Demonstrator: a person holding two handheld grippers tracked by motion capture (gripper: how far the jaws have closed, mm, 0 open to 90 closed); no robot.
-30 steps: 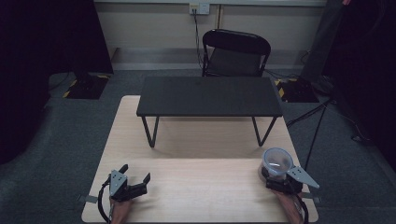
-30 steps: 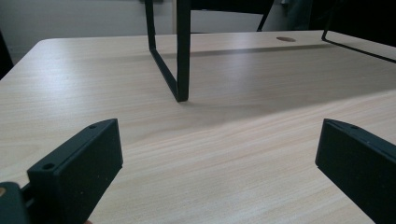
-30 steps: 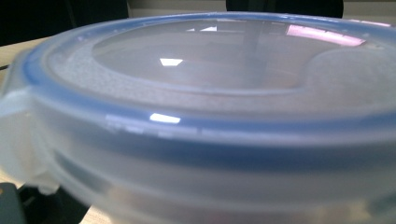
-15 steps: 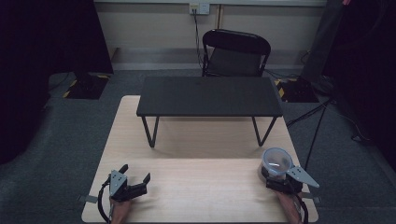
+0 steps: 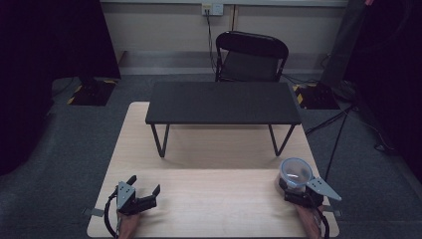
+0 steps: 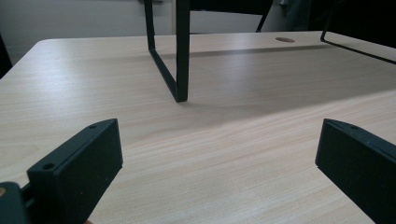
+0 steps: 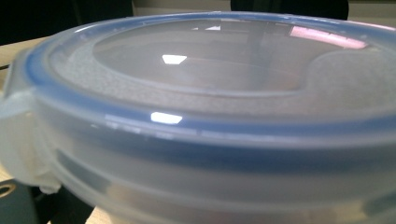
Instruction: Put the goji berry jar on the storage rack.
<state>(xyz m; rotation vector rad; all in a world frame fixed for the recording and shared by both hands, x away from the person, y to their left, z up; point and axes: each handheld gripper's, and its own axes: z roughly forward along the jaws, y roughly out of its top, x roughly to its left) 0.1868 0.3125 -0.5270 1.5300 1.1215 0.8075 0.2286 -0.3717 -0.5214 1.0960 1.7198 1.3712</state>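
High view — lidded container (image 5: 295,173) upright, lid up

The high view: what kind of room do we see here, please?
Probably a lab or studio set up for recording, not a home. A bare wooden table carries only a small black stand, a folding chair waits behind it, and cables run over grey carpet.

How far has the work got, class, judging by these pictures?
Done: nothing visibly placed; the black stand has nothing on top. In hand: the right gripper holds a lidded round tub. Left: setting it down somewhere; the left gripper is open over the wooden table.
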